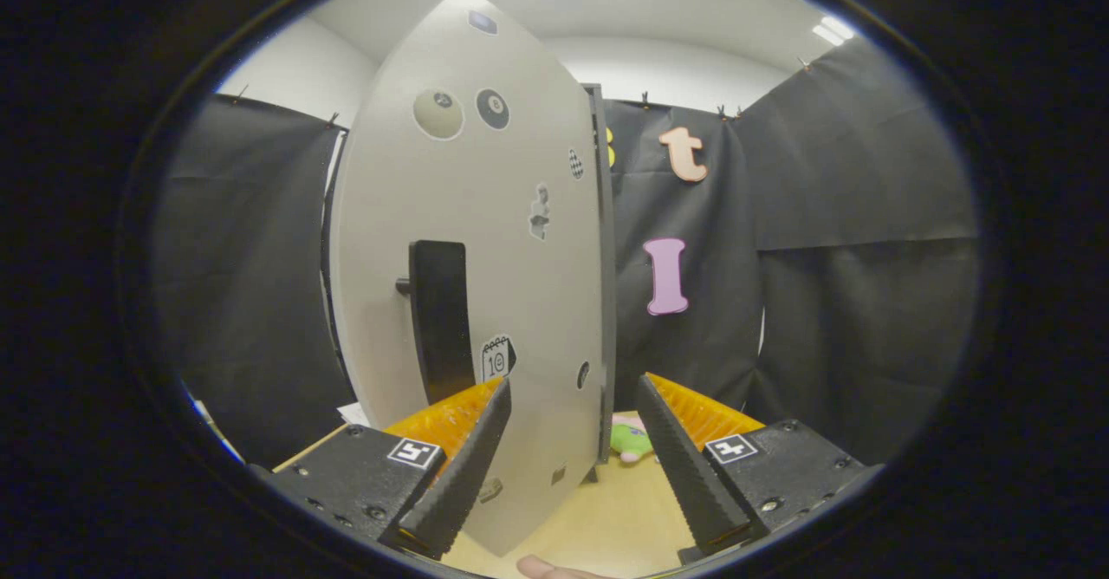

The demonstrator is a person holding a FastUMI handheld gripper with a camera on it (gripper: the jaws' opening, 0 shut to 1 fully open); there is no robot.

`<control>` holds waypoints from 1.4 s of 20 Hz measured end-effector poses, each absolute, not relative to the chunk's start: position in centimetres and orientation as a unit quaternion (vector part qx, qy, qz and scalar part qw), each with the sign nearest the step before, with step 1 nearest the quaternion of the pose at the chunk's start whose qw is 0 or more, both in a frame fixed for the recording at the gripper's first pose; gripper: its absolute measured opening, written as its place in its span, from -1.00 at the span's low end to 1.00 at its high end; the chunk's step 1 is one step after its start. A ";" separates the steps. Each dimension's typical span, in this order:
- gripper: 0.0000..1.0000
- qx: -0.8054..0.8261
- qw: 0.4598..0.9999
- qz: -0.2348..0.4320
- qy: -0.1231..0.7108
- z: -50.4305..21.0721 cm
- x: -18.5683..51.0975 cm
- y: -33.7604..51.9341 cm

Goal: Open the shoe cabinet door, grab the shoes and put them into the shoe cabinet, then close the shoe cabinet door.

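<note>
Standing edge-on just ahead of the gripper (573,393), the shoe cabinet door (472,241) is seen swung open, its free edge reaching in between the spread fingers; nothing is pinched. A dark handle (440,319) is mounted on the door at ten o'clock from the fingers, with stickers (492,108) scattered around it. Beyond the door's edge, at one o'clock, a green and pink soft toy (630,439) lies on the wooden tabletop (606,518). A fingertip (541,567) is seen at six o'clock.
</note>
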State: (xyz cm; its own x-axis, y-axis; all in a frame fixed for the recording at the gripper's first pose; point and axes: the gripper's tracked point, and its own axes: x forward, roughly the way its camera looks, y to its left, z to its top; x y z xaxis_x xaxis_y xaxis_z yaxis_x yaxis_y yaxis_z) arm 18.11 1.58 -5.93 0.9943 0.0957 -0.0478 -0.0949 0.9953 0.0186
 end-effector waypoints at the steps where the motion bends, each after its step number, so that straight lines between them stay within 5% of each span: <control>1: 0.92 0.003 0.999 0.048 0.024 -6.1 18.4 2.3; 12: 0.93 0.033 0.993 0.096 0.056 -9.0 23.1 12.8; 28: 0.93 0.038 0.991 0.121 0.034 -10.0 15.0 12.9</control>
